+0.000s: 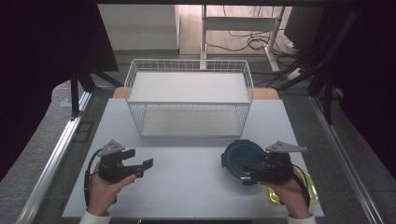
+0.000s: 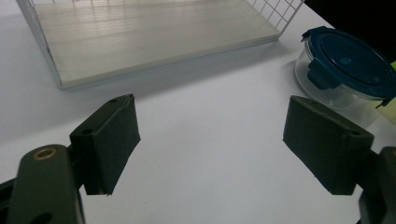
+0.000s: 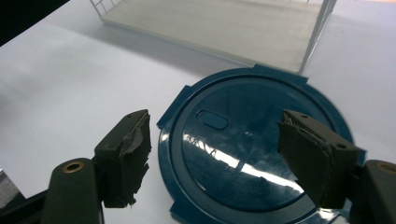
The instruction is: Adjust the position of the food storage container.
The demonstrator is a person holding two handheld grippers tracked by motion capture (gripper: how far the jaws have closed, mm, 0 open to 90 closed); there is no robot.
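Both tools stand wide with nothing between the jaws. Right tool [image 1: 251,166] hangs just above the blue-lidded round container [image 1: 241,161], which rests on the bench [image 1: 187,186] in front of the white wire basket [image 1: 140,119]. Left tool [image 1: 140,167] hovers over bare bench, well apart. Judging from this, the grasp is not yet made; picking up the container remains.

Round clear tub [image 2: 348,70] before me, dark blue clip-on lid [image 3: 252,149] shut flat on top, upright on the white worktop [image 1: 187,182], right side, just in front of the wire basket [image 1: 189,98], under my right tool [image 1: 254,169]
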